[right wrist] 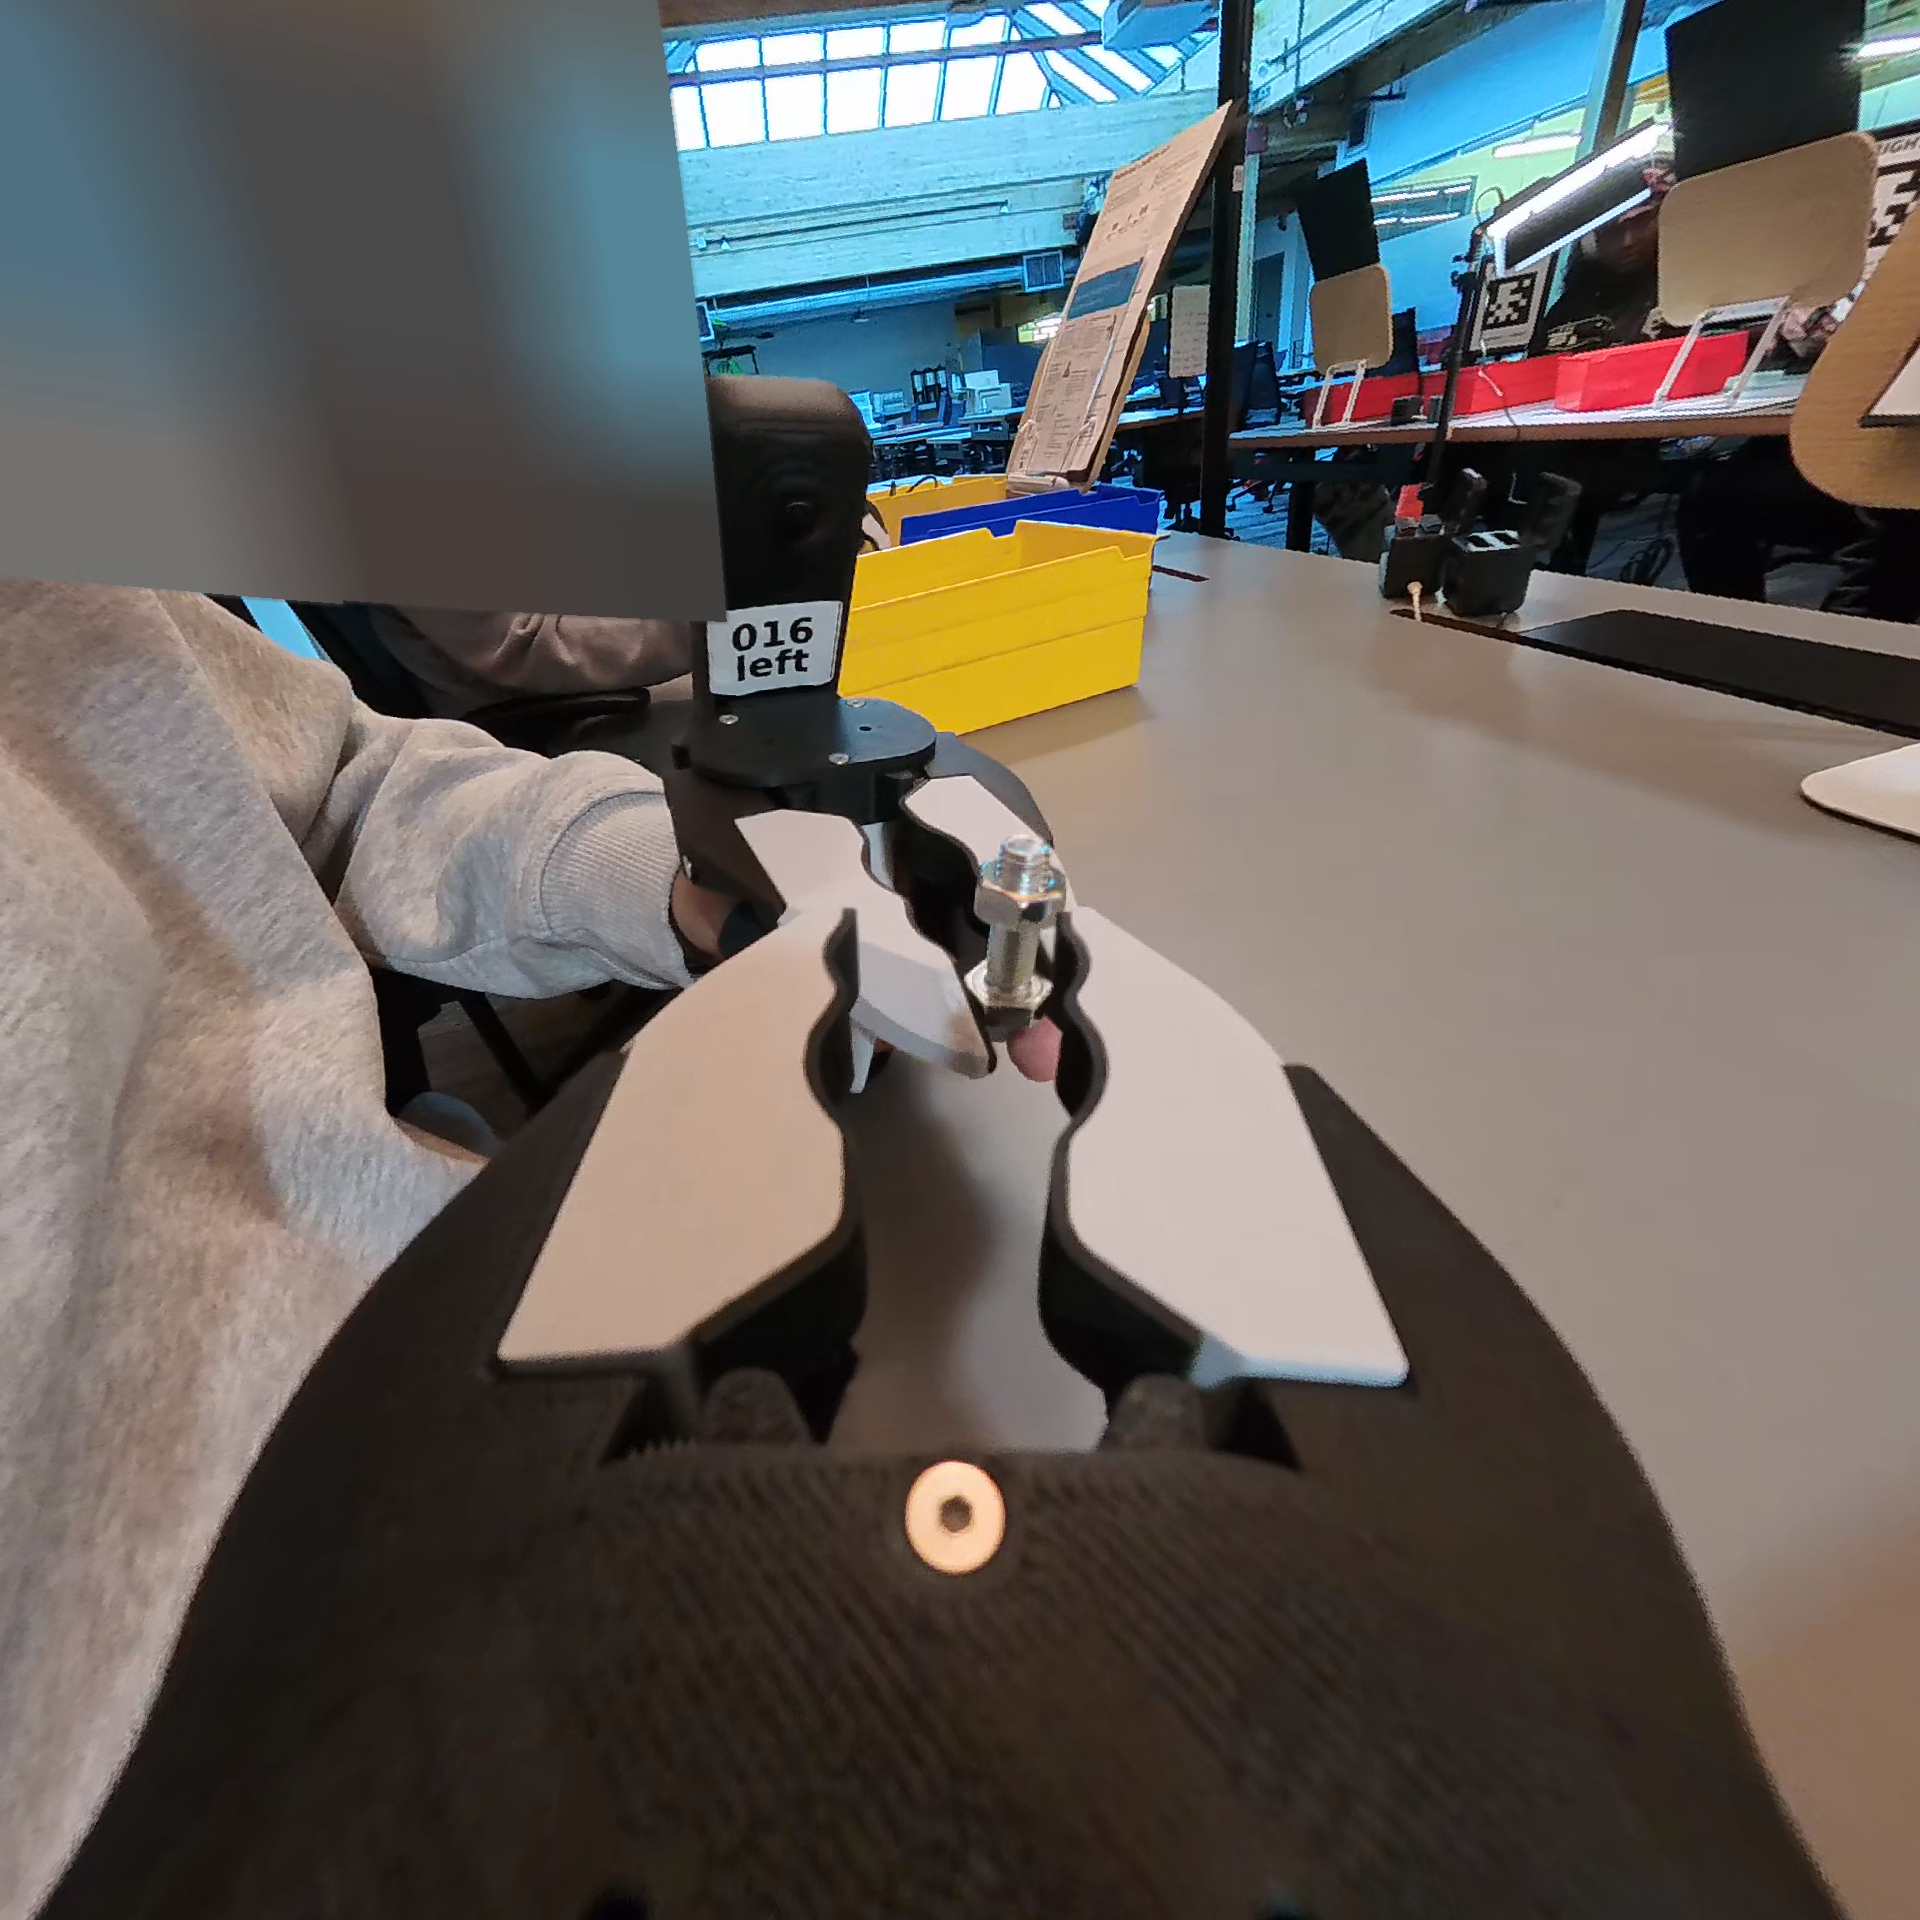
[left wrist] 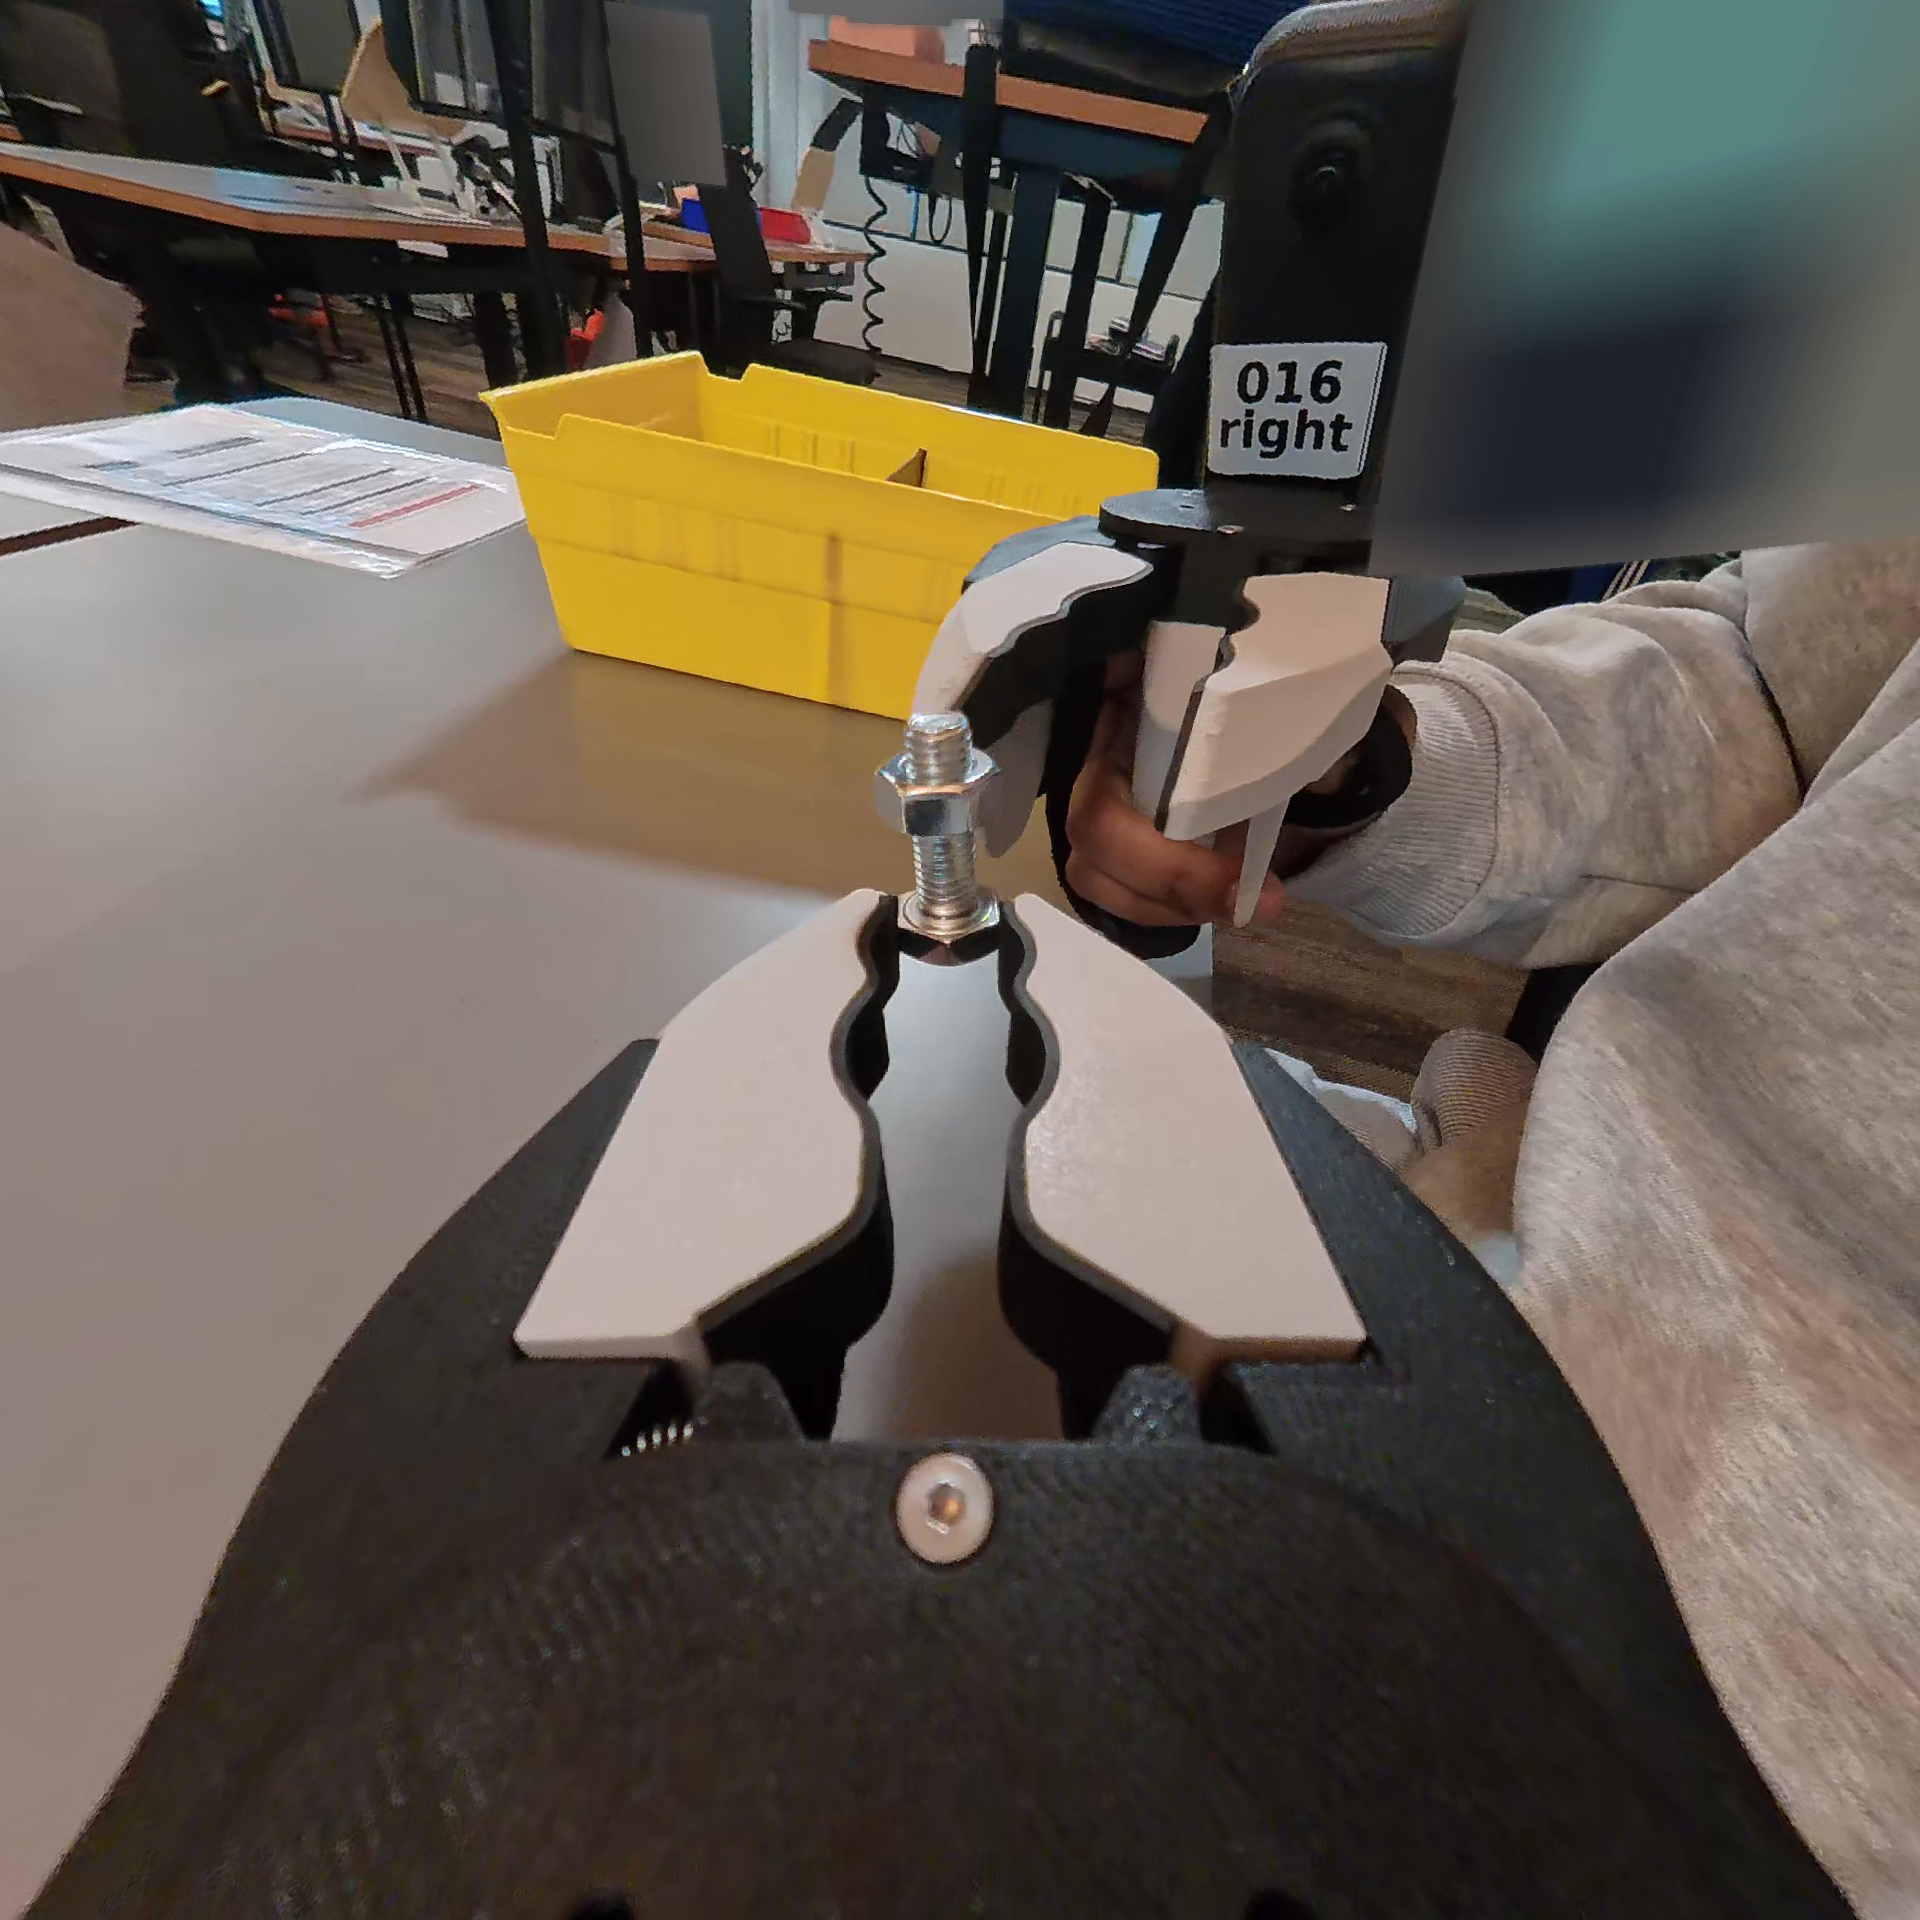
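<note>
A silver bolt (left wrist: 940, 852) stands upright with a hex nut (left wrist: 935, 787) threaded near its top. My left gripper (left wrist: 948, 925) is shut on the bolt's head and holds it just above the grey table (left wrist: 364, 831). My right gripper (left wrist: 1122, 862) is open, with one finger beside the nut. In the right wrist view, the right gripper (right wrist: 956, 935) is open around the bolt (right wrist: 1010, 951). The nut (right wrist: 1021, 894) lies close to its right finger (right wrist: 1143, 1039). The left gripper (right wrist: 1003, 1003) grips the bolt head from behind.
A yellow bin (left wrist: 810, 540) stands on the table behind the grippers, with a blue bin (right wrist: 1029, 514) behind it. A laminated sheet (left wrist: 260, 478) lies at the far left. Black devices (right wrist: 1455, 561), a dark mat (right wrist: 1714, 655) and a white base (right wrist: 1870, 790) sit at the right. Less than 4 cm separates the two grippers' tips.
</note>
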Available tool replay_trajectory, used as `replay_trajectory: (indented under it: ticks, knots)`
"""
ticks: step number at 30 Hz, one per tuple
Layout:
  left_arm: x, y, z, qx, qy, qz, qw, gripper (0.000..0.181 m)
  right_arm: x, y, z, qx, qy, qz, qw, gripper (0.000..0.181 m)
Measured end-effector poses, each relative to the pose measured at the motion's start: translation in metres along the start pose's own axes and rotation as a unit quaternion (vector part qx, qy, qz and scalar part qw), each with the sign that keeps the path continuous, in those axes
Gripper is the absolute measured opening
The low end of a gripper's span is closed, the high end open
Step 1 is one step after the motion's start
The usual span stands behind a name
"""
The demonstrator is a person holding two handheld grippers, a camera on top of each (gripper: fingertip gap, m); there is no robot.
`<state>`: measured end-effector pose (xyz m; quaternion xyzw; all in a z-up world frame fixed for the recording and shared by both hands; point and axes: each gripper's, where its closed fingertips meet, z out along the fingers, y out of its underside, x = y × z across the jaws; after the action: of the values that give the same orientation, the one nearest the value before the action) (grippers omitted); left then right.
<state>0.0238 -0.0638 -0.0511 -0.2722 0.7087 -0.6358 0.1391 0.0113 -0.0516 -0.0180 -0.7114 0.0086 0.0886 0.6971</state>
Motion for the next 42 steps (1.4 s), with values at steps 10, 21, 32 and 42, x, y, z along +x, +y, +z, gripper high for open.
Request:
replay_trajectory:
  ticks: [10, 21, 32, 42]
  knots:
    - [-0.003, 0.000, 0.000, 0.003, -0.006, -0.008, 1.000, 0.019, -0.002, -0.004, -0.001, 0.010, 0.002, -0.008, 1.000, 0.032]
    - [0.000, 0.000, 0.001, 0.001, -0.004, -0.007, 1.000, 0.019, 0.000, -0.003, 0.000, 0.005, 0.017, -0.016, 1.000, 0.035]
    - [-0.030, 0.016, -0.007, -0.087, -0.123, 0.154, 0.976, 0.019, 0.011, 0.011, 0.001, -0.041, 0.063, -0.057, 0.996, 0.031]
    - [-0.006, 0.012, 0.004, -0.057, -0.070, 0.094, 0.991, 0.019, 0.001, 0.005, 0.006, -0.013, 0.036, -0.030, 0.999, 0.041]
